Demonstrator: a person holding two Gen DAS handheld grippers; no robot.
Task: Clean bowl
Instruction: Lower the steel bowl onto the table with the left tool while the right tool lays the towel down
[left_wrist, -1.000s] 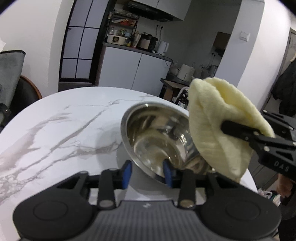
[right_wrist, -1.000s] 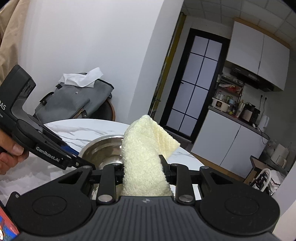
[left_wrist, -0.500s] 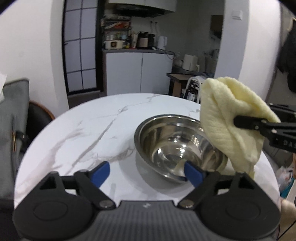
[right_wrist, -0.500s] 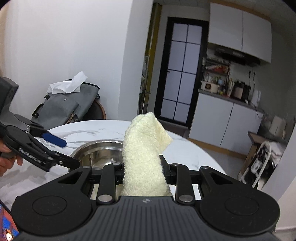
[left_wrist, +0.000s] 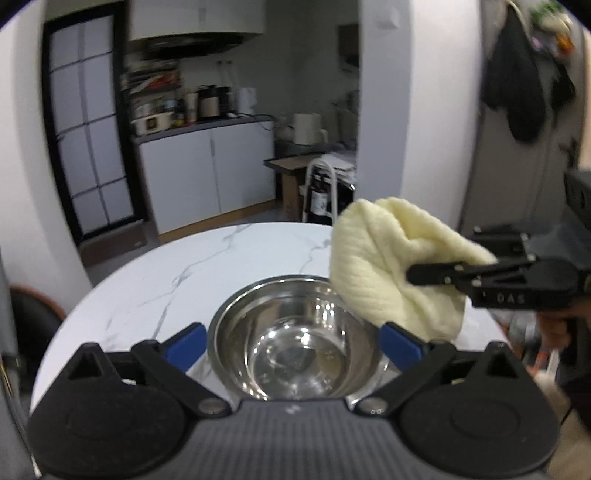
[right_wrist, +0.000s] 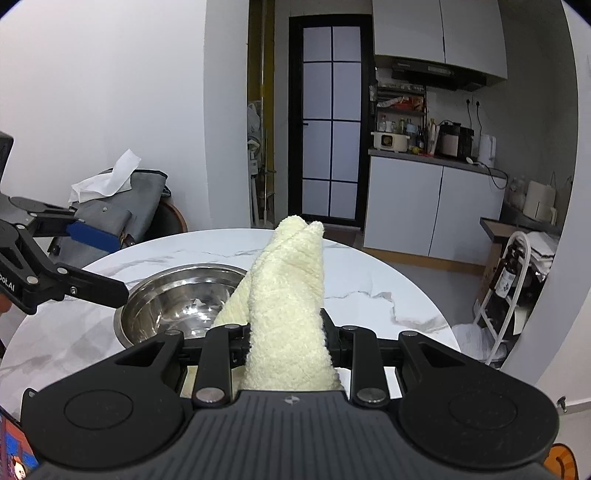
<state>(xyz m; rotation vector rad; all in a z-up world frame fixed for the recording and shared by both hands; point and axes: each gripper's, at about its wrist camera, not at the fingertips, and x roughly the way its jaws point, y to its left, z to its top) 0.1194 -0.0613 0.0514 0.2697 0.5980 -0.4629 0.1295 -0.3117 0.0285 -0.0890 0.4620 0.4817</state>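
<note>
Your left gripper (left_wrist: 293, 341) has just been opening, its jaws wide astride the upright bowl (left_wrist: 295, 347) (untouched) on the marble table (left_wrist: 184, 280); your right gripper (right_wrist: 284, 332) pinches the cloth (right_wrist: 291, 295), folds pointing forward-up.

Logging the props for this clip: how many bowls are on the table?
1. A single steel bowl sits upright on the round marble table, near its front edge, with the yellow cloth held just beside its rim. No others visible.
</note>
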